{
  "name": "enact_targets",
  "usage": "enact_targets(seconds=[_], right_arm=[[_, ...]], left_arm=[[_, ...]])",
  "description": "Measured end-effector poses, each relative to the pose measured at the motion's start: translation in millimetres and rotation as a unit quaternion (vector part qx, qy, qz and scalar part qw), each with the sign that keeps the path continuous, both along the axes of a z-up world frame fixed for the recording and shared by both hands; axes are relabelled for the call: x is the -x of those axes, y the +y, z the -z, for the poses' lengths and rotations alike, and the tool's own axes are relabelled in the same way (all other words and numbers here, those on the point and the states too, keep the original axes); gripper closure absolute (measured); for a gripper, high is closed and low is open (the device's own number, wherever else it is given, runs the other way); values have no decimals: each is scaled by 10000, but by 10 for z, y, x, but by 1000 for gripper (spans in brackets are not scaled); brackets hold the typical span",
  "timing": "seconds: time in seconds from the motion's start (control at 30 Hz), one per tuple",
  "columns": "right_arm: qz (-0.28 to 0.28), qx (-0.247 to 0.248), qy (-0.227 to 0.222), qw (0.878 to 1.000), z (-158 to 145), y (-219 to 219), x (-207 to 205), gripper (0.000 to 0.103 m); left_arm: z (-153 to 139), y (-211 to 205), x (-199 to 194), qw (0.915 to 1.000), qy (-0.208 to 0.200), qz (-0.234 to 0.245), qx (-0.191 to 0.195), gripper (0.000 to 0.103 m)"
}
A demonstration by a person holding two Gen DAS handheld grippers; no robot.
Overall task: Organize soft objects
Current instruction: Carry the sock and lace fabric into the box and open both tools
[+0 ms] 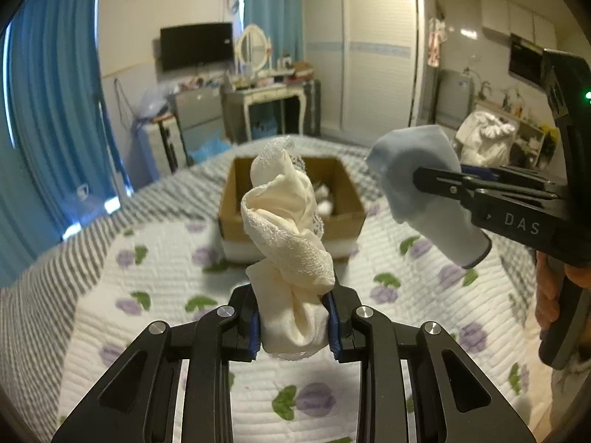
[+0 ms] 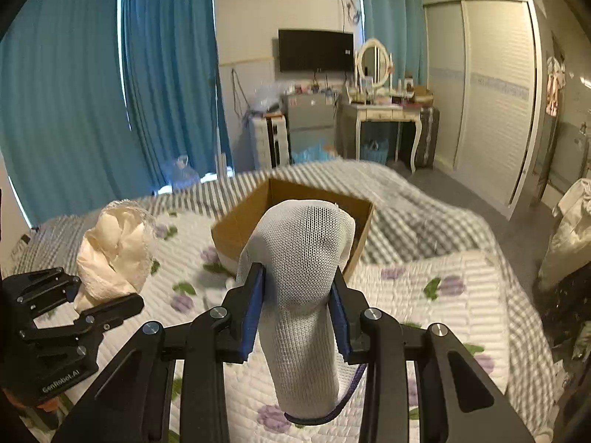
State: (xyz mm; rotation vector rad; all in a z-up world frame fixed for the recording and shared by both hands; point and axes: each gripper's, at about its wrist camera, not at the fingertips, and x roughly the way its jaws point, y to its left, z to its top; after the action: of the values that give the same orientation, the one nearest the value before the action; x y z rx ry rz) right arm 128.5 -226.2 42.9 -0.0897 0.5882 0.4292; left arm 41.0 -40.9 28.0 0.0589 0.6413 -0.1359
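My left gripper [image 1: 294, 317] is shut on a cream lace-trimmed cloth [image 1: 288, 229], held above the bed; the cloth also shows in the right wrist view [image 2: 114, 254], with the left gripper [image 2: 110, 304] below it. My right gripper [image 2: 297, 306] is shut on a pale blue-grey mesh sock [image 2: 303, 280]; in the left wrist view the sock [image 1: 417, 181] hangs from the right gripper [image 1: 424, 181] at the right. An open cardboard box [image 1: 347, 214] sits on the bed ahead, with white soft items inside [image 1: 325, 199]; it also shows in the right wrist view [image 2: 236, 229].
The bed has a white quilt with purple flowers [image 1: 388, 295] over a grey striped blanket [image 1: 44, 288]. Blue curtains [image 2: 74, 110], a dressing table [image 2: 384, 118], a wardrobe [image 2: 495, 92] and a TV [image 2: 314, 50] stand beyond the bed.
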Motion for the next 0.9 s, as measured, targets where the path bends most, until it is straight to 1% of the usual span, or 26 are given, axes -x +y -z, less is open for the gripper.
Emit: enact_targets(seconds=[0.1,0.23,0.37,0.43,0.5,0.6,0.67,0.7,0.8,0.87,0.9], right_arm=[[-7,-43,-188,9998,-231,37,11,70],[-25,-69,-403,9992,-472,128,-131,70],[14,-236,-443,9987,-596,235,-478,70],[50,-267,-432,9987,-590,282,-685,70],[106,-283,-395,9988,-540,332,-916,70],[146,-395,-167,9990,-322,401,-1381,70],[139,-522,65,9985,-121,432,-1663,70],[161,-499,151,9985,-9,431,-1810,70],[248,-406,413,9980,331,450,-2123,70],[385,-297,580,9971,565,443,-2316,70],[431,-166,626,9970,662,468,-2382,70]], left_arm=[[-191,20,-90,9999,-138,27,26,77],[-399,22,-331,9996,-272,49,-57,77],[-485,59,-771,9995,-276,29,-141,77],[-486,65,-1080,9993,-227,38,-297,77],[-456,81,-1332,9993,-210,86,-299,77],[-293,105,-1753,9996,-45,143,-227,77],[-72,107,-2034,9994,112,173,-278,77],[9,104,-2113,9992,162,210,-289,77],[342,87,-2381,9981,349,325,-380,77],[534,81,-2500,9975,415,293,-487,76],[630,80,-2566,9974,422,213,-552,74]])
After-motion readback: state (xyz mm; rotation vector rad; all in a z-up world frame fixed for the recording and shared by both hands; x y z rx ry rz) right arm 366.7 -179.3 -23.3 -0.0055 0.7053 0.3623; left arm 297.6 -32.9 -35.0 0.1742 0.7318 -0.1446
